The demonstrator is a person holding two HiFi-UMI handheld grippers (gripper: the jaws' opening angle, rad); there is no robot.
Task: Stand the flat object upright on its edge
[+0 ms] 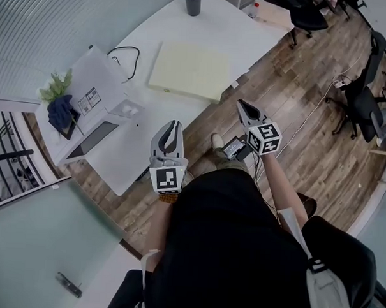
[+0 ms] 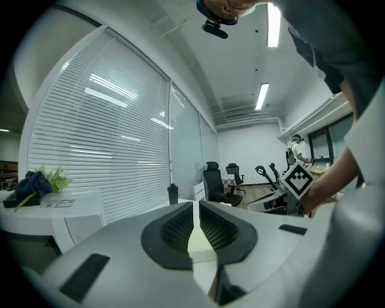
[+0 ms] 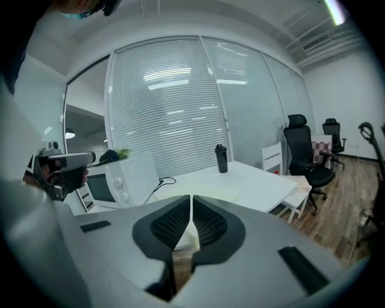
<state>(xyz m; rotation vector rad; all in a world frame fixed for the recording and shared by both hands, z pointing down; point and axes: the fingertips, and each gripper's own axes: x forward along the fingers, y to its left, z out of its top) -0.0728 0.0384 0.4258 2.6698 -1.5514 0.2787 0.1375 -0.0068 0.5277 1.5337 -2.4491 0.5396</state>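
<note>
The pale flat board (image 1: 191, 70) lies flat on the white desk (image 1: 205, 23), its near edge close to the desk's rim, with bare desk around its other sides and a bottle (image 1: 192, 1) well apart. The 2 claws hang over open wood floor (image 1: 309, 123): left claw (image 1: 175, 124) and right claw (image 1: 241, 103) are both closed on nothing.
</note>
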